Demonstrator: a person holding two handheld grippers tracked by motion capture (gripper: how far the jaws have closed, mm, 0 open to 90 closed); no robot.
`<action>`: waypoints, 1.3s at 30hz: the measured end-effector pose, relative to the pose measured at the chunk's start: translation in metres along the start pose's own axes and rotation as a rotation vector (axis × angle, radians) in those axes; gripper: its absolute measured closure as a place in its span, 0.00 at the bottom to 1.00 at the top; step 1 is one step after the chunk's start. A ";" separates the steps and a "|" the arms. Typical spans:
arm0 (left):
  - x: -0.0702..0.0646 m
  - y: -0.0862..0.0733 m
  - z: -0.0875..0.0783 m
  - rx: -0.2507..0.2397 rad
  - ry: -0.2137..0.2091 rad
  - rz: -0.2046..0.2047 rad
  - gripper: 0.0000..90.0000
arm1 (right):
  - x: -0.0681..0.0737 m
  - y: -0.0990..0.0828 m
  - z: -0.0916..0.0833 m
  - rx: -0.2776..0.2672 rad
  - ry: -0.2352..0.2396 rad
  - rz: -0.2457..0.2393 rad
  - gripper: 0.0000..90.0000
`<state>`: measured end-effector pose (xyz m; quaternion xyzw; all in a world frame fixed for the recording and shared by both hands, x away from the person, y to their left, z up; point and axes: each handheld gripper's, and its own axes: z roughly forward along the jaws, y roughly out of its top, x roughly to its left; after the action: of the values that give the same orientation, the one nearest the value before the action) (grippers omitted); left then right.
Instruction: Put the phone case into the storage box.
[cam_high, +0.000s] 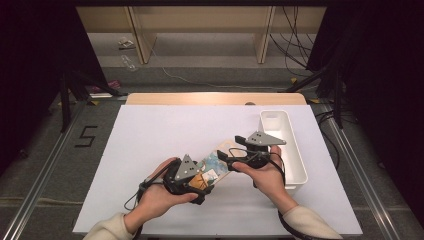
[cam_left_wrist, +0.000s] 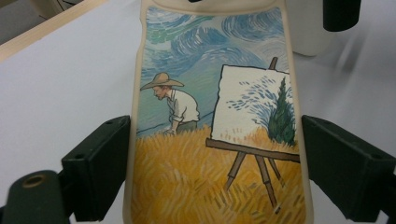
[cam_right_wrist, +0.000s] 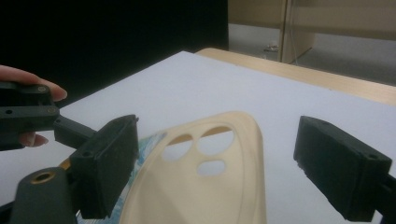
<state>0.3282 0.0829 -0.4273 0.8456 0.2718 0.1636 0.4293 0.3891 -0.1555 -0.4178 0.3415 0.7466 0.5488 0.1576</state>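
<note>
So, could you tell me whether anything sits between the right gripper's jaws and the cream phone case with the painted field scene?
Nothing visible does: the right gripper straddles the camera-hole end of the cream painted phone case, jaws apart from it.

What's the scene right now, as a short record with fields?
item in hand: phone case, cream rim, painted back showing a man in a straw hat and an easel
left gripper: jaws on both long sides of the case, holding it
right gripper: at the camera-hole end of the case, jaws open, right jaw apart from it
container: white bin at the right of the table
surface: white table
</note>
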 end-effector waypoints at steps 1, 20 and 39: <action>0.000 0.000 0.000 0.000 -0.001 0.001 0.13 | 0.000 0.000 0.000 0.000 0.002 0.004 0.17; -0.003 0.000 0.002 -0.005 -0.015 0.011 0.13 | 0.000 -0.003 0.008 0.028 0.022 0.035 0.21; -0.002 -0.002 0.004 0.011 -0.020 0.010 0.13 | -0.002 -0.002 0.005 0.006 0.035 0.108 0.54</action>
<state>0.3278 0.0799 -0.4308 0.8509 0.2644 0.1557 0.4264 0.3927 -0.1536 -0.4214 0.3720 0.7315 0.5601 0.1134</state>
